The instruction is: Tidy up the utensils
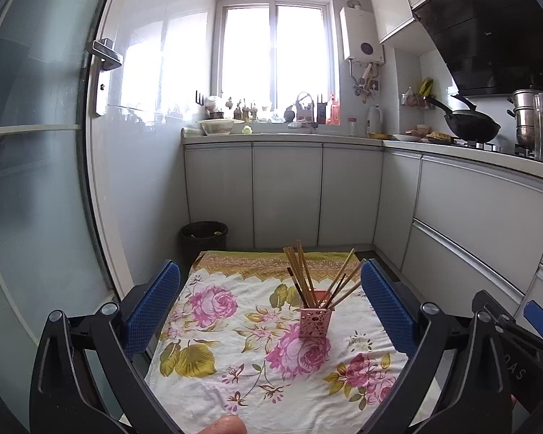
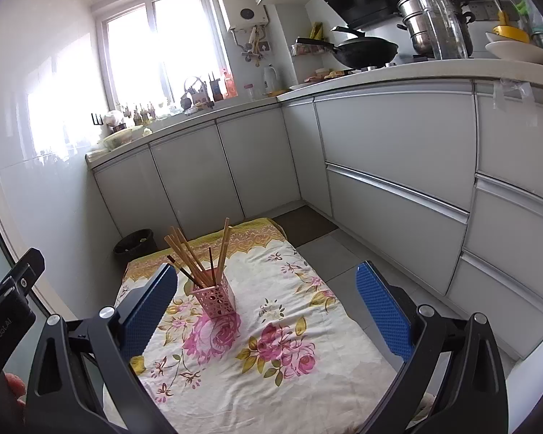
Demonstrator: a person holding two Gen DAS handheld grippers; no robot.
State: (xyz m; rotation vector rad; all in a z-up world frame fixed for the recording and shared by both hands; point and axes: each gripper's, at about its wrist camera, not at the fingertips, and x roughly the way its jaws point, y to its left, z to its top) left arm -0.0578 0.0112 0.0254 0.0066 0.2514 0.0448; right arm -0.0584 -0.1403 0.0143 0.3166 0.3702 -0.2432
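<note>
With both the left gripper (image 1: 270,302) and right gripper (image 2: 266,305) spread wide and empty, the pink holder (image 1: 315,322) of upright, fanned-out chopsticks (image 1: 309,276) stands ahead between the left gripper's fingers, slightly nearer it.

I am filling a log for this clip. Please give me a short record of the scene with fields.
setting: kitchen floor, beside white cabinets
surface: floral cloth
holder: pink perforated utensil holder, upright on the cloth
contents: chopsticks, standing in the holder, fanned out
left tool: open, empty
right tool: open, empty
loose utensils on cloth: none visible
</note>
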